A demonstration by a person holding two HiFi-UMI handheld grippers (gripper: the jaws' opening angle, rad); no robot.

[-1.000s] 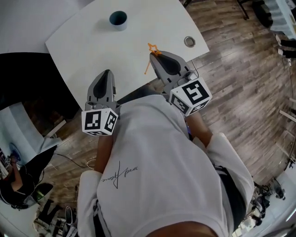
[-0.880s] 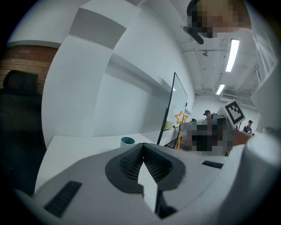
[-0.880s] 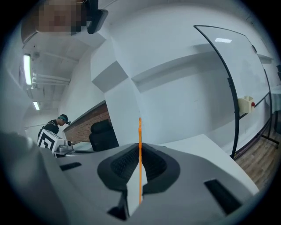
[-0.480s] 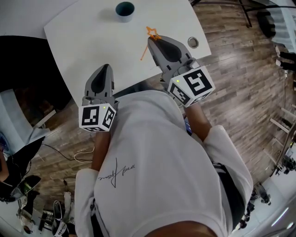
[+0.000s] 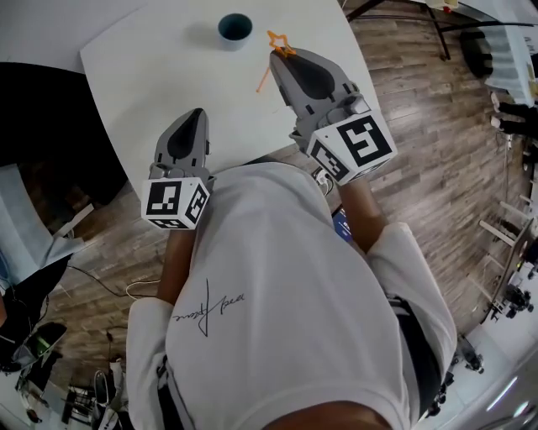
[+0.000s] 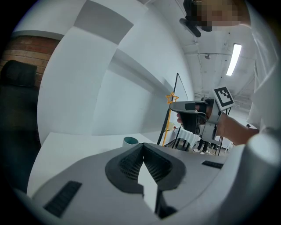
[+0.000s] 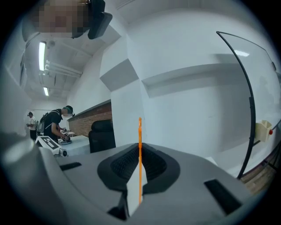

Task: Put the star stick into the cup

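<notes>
stick: thin orange star-topped stick [image 5: 263,78], held up near the small teal cup [image 5: 234,26]
right gripper [image 5: 278,57]: pinching the shaft just under the star
left gripper [image 5: 197,115]: closed, empty
handling: guessing light and bendy, so hold mid-shaft

The star stick [image 7: 140,140] is a thin orange rod with an outlined star on top, pinched near-upright in the right gripper [image 5: 277,55]. The cup [image 5: 235,27], teal inside, stands upright on the white table [image 5: 168,76], near the star.

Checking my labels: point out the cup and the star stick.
cup [image 5: 234,26]: head view, its dark teal inside.
star stick [image 7: 140,132]: right gripper view, shaft above the jaws.
</notes>
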